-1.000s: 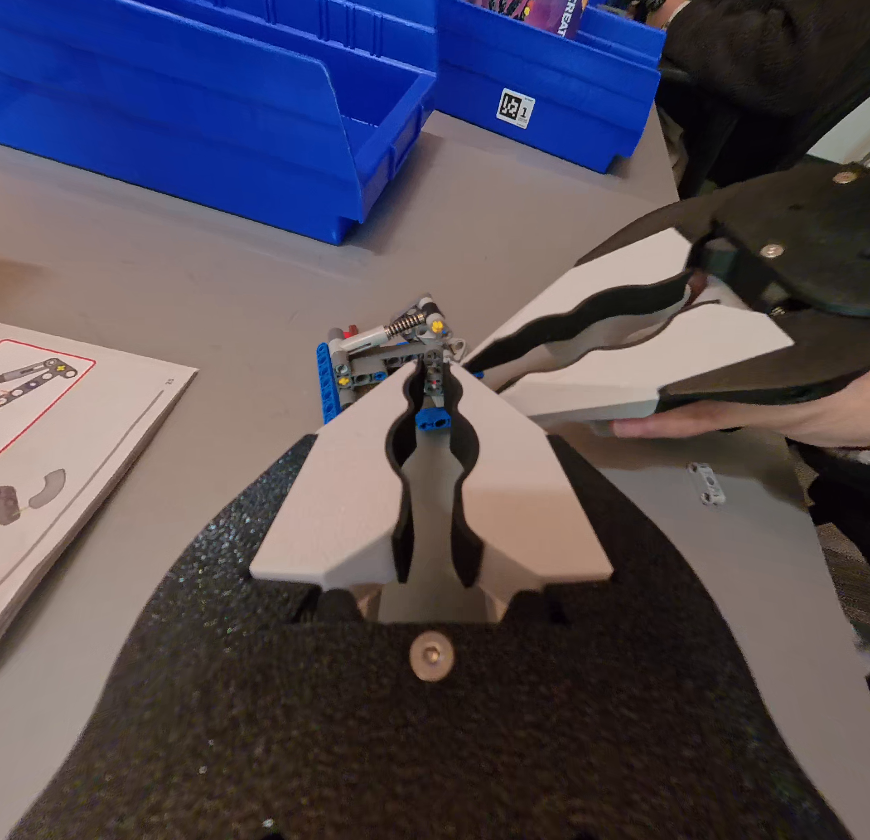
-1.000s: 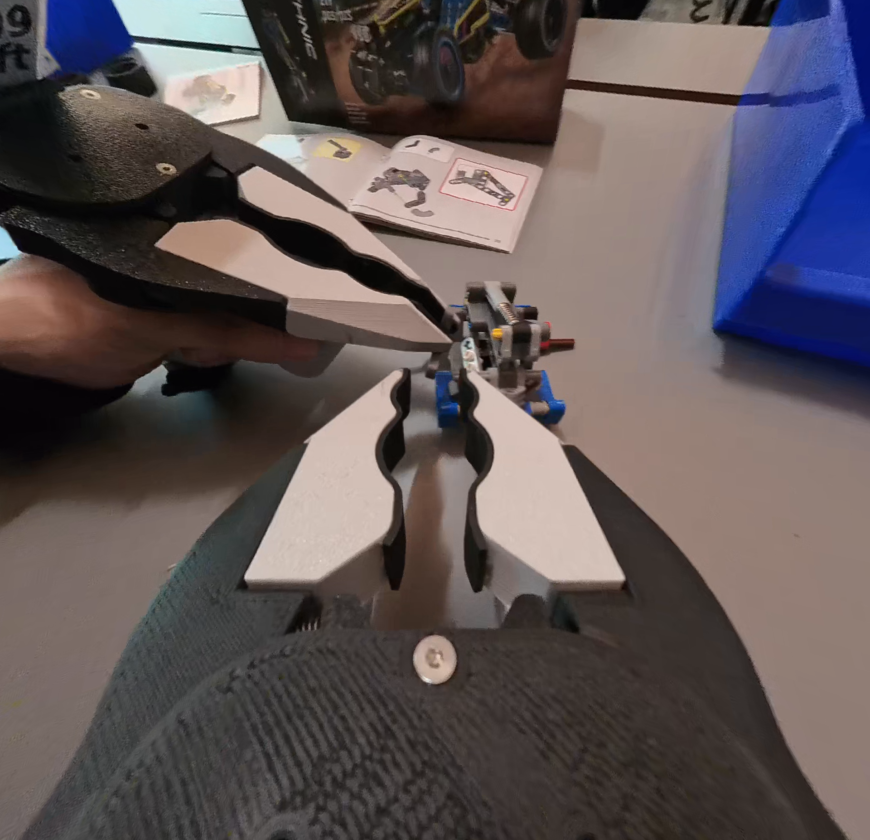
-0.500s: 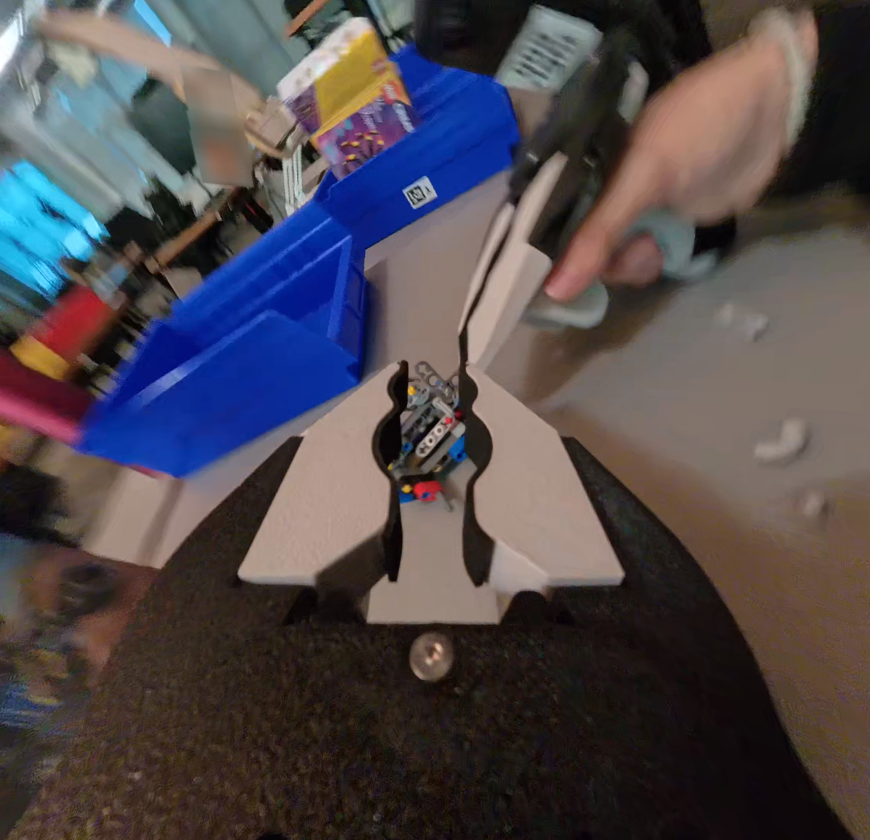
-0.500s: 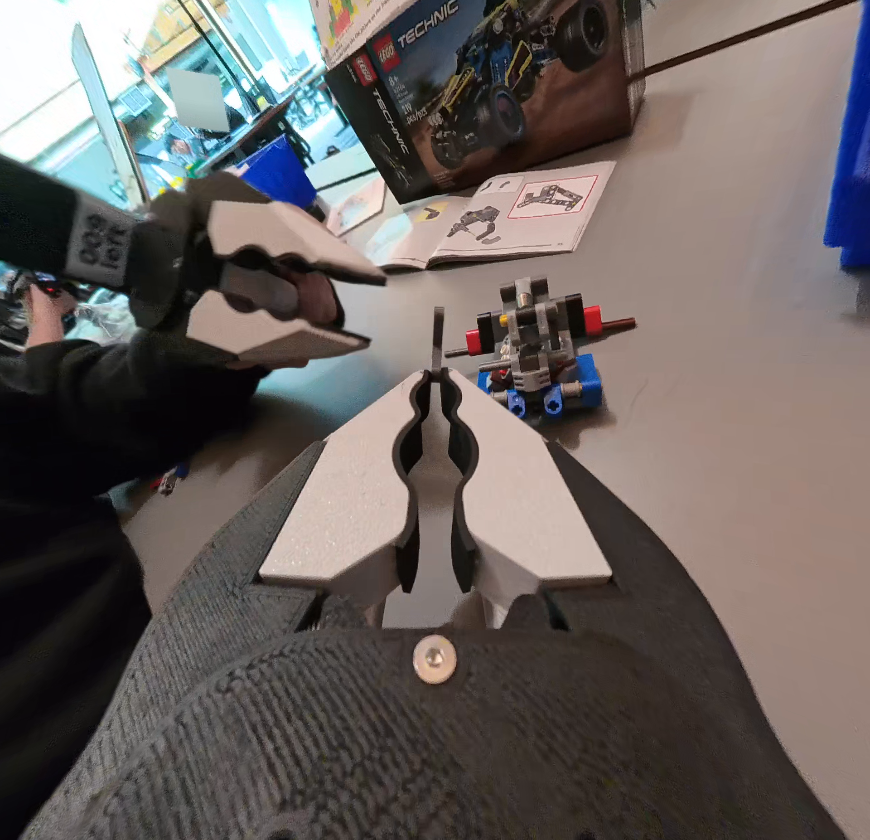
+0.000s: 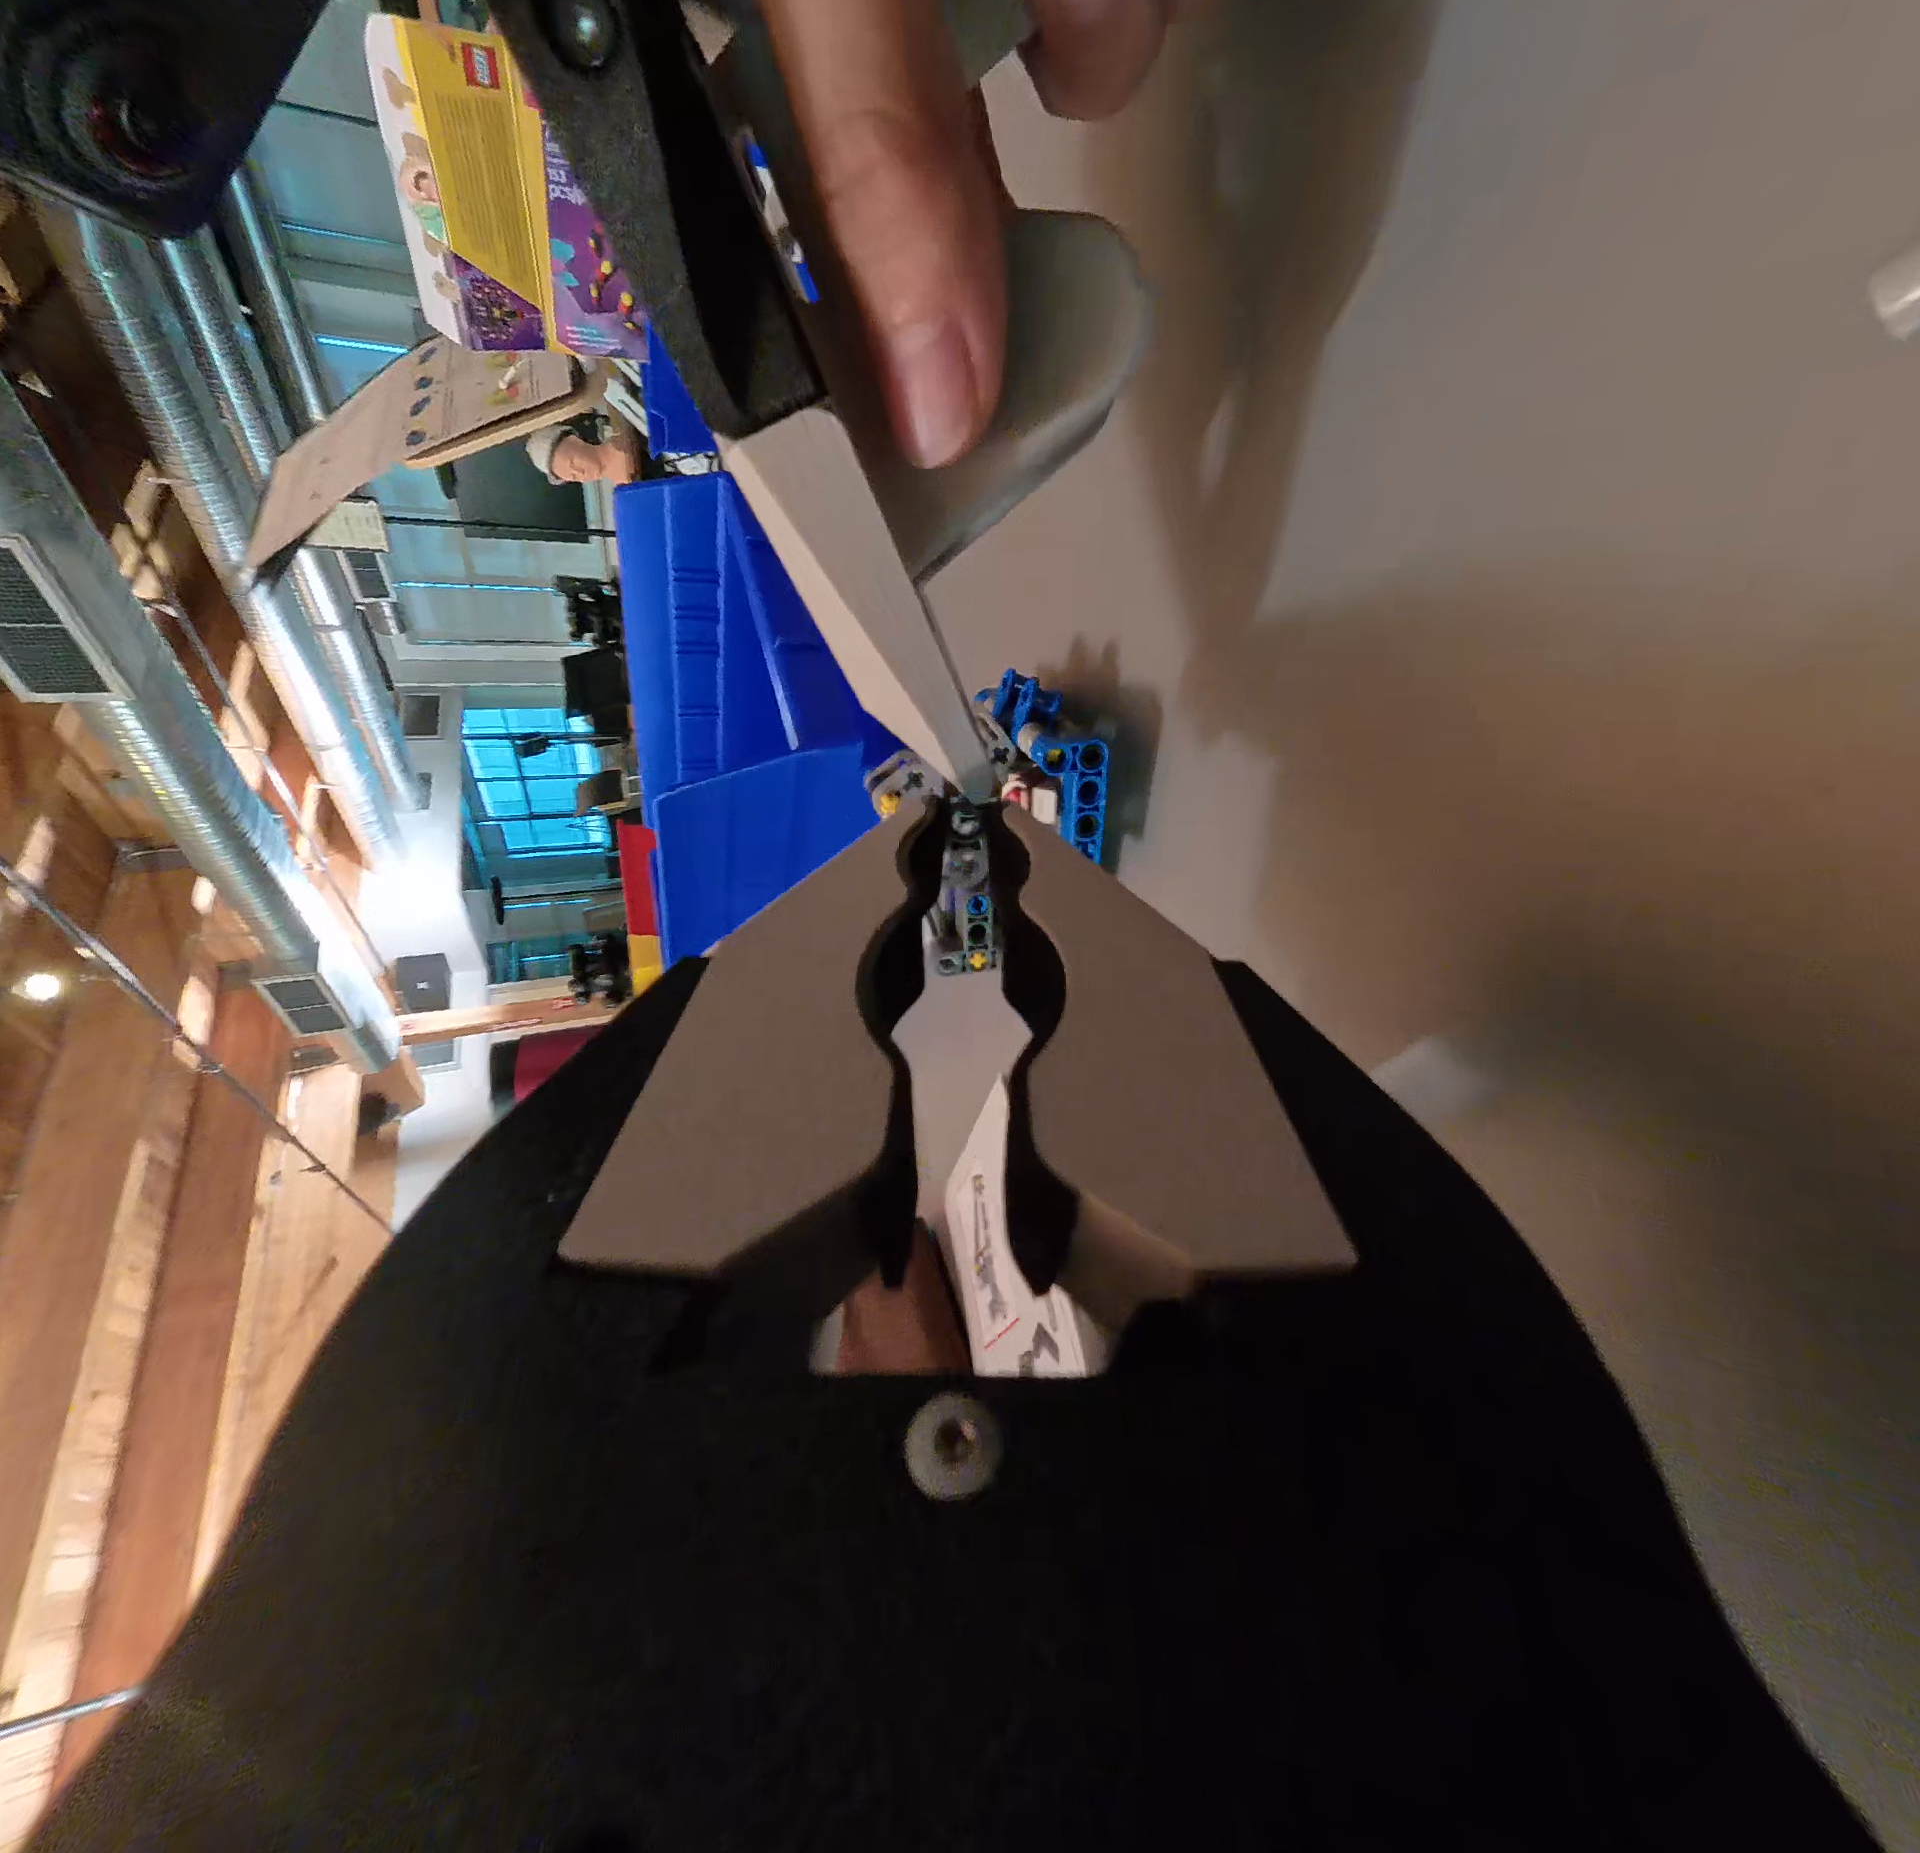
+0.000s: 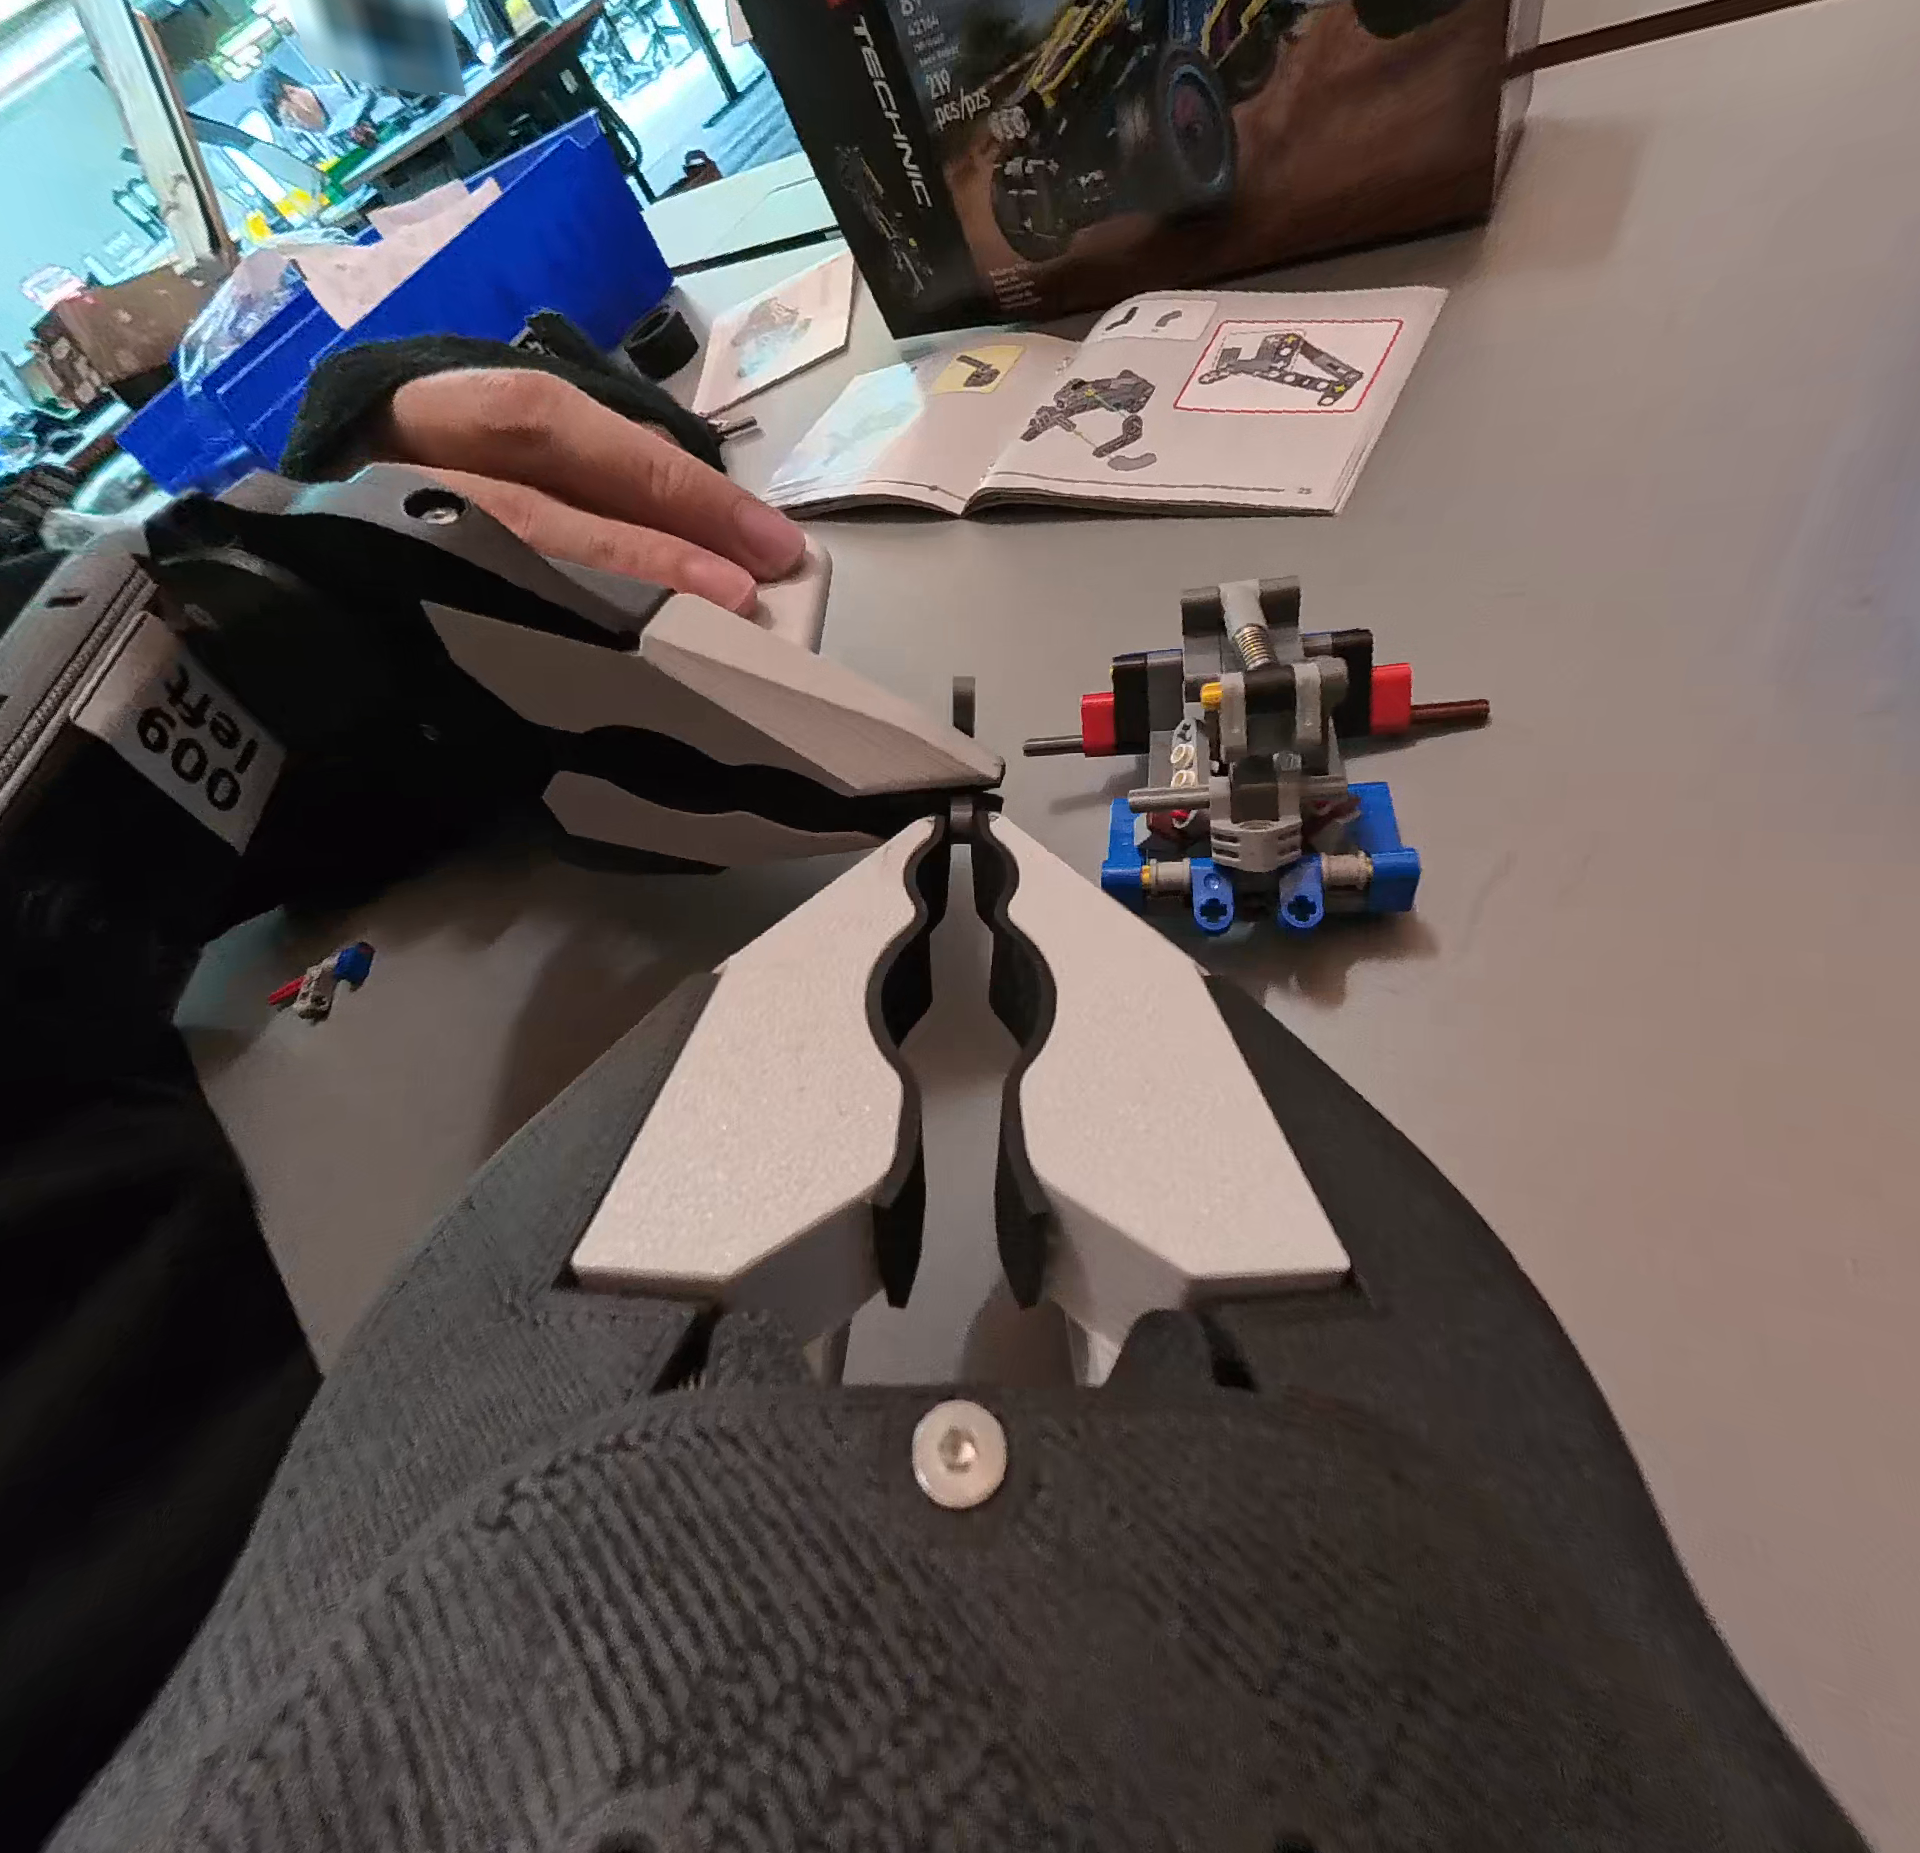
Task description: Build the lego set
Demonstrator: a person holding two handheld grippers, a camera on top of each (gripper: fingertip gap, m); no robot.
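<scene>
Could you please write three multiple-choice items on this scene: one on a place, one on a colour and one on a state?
1. In the right wrist view, where is the brick model?
A. On the table, to the right of the right gripper
B. Inside a blue bin
C. On top of the box

2. What colour is the model's base?
A. Green
B. Blue
C. White

3. How does the right gripper stand?
A. Wide open over the table
B. Shut on a red axle
C. Shut on a thin dark grey piece

Answers: 1 A, as the model stands on the grey tabletop beside the fingertips. 2 B, as the frame at its bottom is blue. 3 C, as the fingertips pinch the upright grey piece.
</scene>
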